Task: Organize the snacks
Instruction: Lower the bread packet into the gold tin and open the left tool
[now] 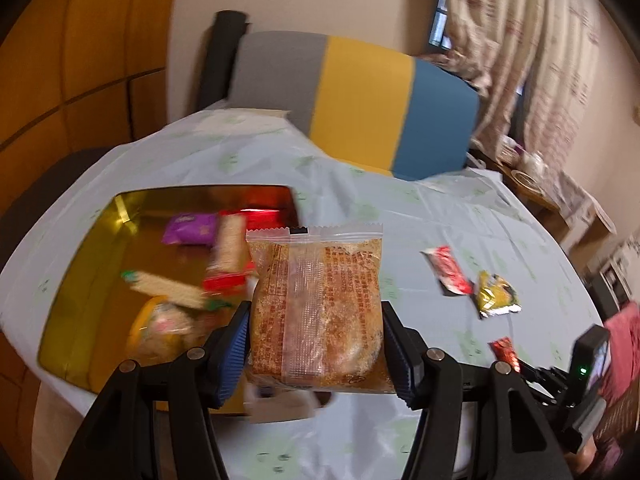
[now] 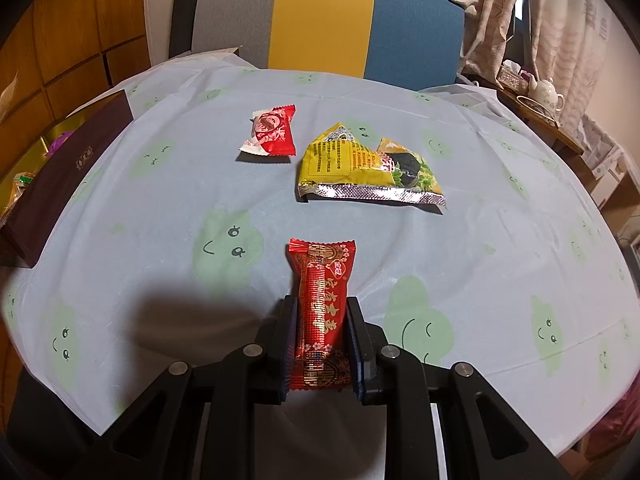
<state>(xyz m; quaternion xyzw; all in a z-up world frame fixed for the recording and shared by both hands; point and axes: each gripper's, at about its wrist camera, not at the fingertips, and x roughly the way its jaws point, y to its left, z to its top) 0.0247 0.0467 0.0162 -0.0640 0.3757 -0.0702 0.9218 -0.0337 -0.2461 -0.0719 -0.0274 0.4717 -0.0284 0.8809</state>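
left gripper [image 1: 316, 354]: black two-finger tool with blue ribbed pads, clamped on clear-wrapped brown crumbly pastry packet [image 1: 316, 308]; pads pressing both side edges, packet upright, sealed end up, above near right corner of tray.
right gripper [image 2: 322, 346]: same black build, clenched on narrow red foil snack bar with gold lettering [image 2: 322, 304]; bar lengthwise between pads, far end sticking out over the cloth.
table cover: pale blue plastic tablecloth with green smiley-cloud print [image 2: 160, 216], shadow of rig on near part.
tray: shallow gold-lined rectangular box [image 1: 96, 280], dark outer wall, left of the pastry; blurred inside: purple packet [image 1: 190, 229], two long cracker packs with red and green ends, round yellow-rimmed wrapped item nearest.
loose snacks, mid table: yellow crumpled foil packet with silver sealed edge [image 2: 360, 168]; beyond and left of it, small red-and-white wrapped candy [image 2: 272, 132]; apart, not touching.
far edge: chair back in grey, yellow and blue panels [image 2: 320, 20] against table.
far right: patterned beige curtain [image 2: 560, 20], white teapot [image 2: 546, 92] on side surface.
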